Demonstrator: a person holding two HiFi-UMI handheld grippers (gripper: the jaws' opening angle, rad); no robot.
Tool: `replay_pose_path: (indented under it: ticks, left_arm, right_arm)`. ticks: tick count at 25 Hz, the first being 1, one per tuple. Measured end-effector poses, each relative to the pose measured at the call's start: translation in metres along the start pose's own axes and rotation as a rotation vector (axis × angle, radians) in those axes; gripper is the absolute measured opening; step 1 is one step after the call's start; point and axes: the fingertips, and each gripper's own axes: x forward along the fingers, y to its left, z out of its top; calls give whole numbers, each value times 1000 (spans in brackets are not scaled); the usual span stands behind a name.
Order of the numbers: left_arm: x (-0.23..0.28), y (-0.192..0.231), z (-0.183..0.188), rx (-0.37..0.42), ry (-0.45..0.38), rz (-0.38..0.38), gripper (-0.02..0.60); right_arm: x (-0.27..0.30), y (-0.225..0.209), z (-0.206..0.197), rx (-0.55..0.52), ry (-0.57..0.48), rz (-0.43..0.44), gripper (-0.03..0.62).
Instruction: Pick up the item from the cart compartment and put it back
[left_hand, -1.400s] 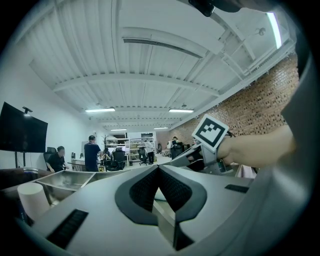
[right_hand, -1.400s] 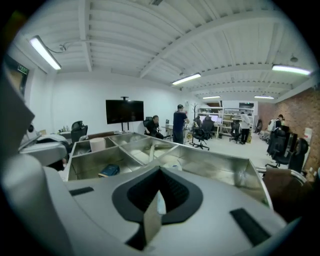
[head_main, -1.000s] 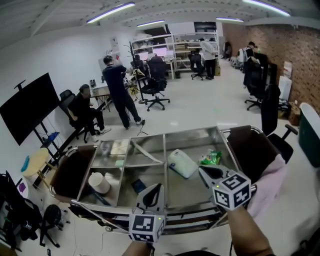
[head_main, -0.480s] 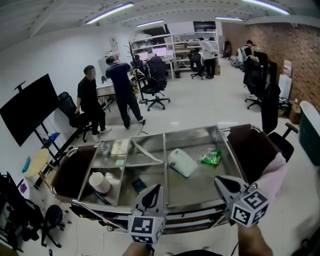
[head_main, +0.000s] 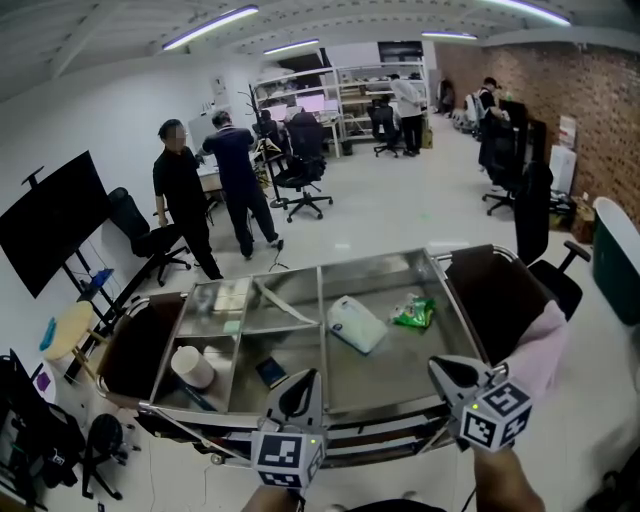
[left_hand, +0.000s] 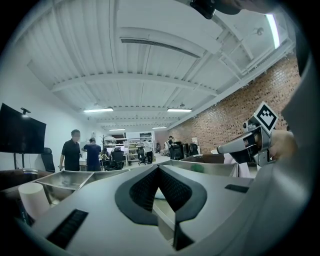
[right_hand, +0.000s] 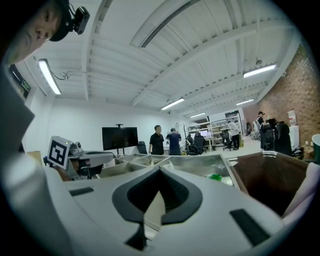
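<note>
The steel cart tray has several compartments. In the big right compartment lie a white pouch and a green packet. My right gripper hovers over the cart's near right corner, jaws shut and empty, a hand's width short of both items. My left gripper is over the near rail at the middle, jaws shut with nothing between them. In the right gripper view the shut gripper points along the tray, green packet ahead. The left gripper view shows its own tips closed.
A white cup and a dark flat item sit in the left compartments, a pale box farther back. Brown bags hang at both cart ends. Two people stand beyond the cart; office chairs and shelves fill the room behind.
My right gripper has drawn back and to the right, from over the big compartment near the pouch to the near right corner. The left gripper stayed put. A seated person stood up.
</note>
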Motion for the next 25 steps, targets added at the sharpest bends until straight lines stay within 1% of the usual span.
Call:
replay_pose_path:
  ticks: [5, 16, 21, 25]
  left_arm:
    - [0, -1, 2, 9, -4, 4, -1]
    - [0, -6, 2, -2, 0, -4, 0]
    - [1, -1, 2, 9, -5, 14, 0]
    - [0, 0, 2, 7, -4, 14, -1]
  right_arm:
    - [2, -1, -10, 5, 21, -2, 8]
    - [2, -1, -11, 15, 22, 2, 8]
    - [4, -1, -12, 13, 23, 1, 8]
    - [4, 1, -12, 14, 26, 2, 8]
